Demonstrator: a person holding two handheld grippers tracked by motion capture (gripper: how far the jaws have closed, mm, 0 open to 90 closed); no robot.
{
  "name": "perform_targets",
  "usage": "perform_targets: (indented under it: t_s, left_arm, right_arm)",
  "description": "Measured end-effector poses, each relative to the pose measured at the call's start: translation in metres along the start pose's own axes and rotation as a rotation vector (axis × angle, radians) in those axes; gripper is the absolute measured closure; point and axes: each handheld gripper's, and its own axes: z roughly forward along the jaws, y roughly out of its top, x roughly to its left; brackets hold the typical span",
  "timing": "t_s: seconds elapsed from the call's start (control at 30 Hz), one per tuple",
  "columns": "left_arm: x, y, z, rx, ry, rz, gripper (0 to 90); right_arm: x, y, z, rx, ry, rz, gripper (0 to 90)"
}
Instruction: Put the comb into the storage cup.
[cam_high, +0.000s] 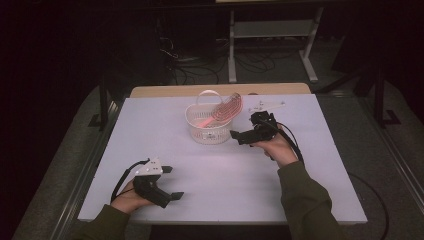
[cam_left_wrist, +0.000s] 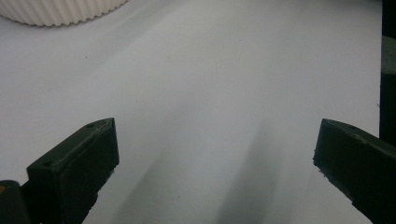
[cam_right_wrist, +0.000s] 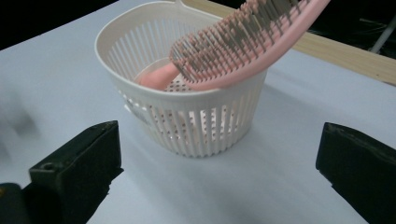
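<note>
At about seven o'clock on the white tabletop (cam_high: 225, 175), the left gripper (cam_high: 170, 182) rests low in a person's hand, its black fingers (cam_left_wrist: 74, 168) spread wide with nothing but bare surface between them; a grey three-cornered plate sits on top and a cable loops back toward the sleeve. Nothing lies between it and the basket (cam_high: 207, 131), which stands well apart at twelve o'clock, a round white plastic tub with slotted walls, a perforated floor and a thin hoop handle. A pink hairbrush (cam_high: 222, 114) leans inside, handle down on the basket floor, its curved bristled head propped on the rim and jutting out toward one o'clock. Just beside the basket at two o'clock, the right gripper (cam_high: 239, 136) points at the basket wall, fingers (cam_right_wrist: 79, 172) set wide and clear of it, gripping nothing. Beyond it, near the far edge, lies a small pale object (cam_high: 267, 104) too faint to identify. The brush tip is cut off in the right gripper view, and the room behind is dark, with a shelf frame and cables dimly visible.
</note>
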Motion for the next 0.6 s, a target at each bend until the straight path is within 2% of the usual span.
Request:
perform_targets:
  t_s: [0.33,0.43,0.6]
  left_arm:
    - [0.001,0.0,-0.001,-0.002,0.002,0.003,0.0]
    - [0.0,0.0,-0.002,-0.007,0.003,0.0,0.0]
    - [0.001,0.0,-0.002,-0.01,0.008,-0.001,0.0]
  right_arm:
    - [0.003,-0.022,-0.009,0.029,0.017,-0.004,0.0]
    - [0.006,-0.03,-0.011,0.034,0.038,-0.004,0.0]
    - [0.011,-0.042,-0.016,0.045,0.036,-0.017,0.0]
